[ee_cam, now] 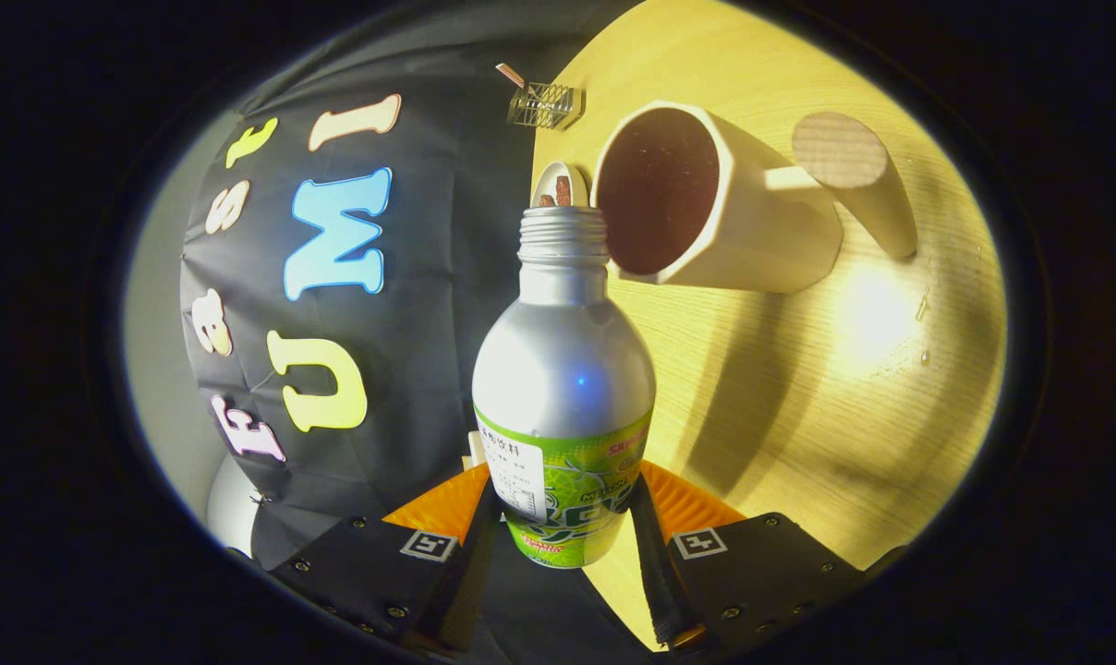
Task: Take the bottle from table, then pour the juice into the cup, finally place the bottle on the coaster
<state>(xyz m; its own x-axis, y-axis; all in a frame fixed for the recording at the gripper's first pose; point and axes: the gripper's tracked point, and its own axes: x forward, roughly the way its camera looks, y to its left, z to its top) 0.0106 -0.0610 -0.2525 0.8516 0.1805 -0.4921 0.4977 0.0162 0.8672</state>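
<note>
Between the claw's (563, 526) pressing fingers, bottle (563, 388) mouth meets cup (706, 199).

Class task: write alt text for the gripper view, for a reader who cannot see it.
The gripper is shut on a silver bottle, uncapped, its mouth tipped toward the open top of a white cup on the wooden table. The cup's inside looks dark.

A pale wooden table (798, 388) lit by a bright glare; a small wire rack (544, 104) at its edge; at six o'clock from the rack, a white dish (558, 185) holding reddish-brown pieces; black cloth (429, 305) at the table's nine o'clock.
</note>
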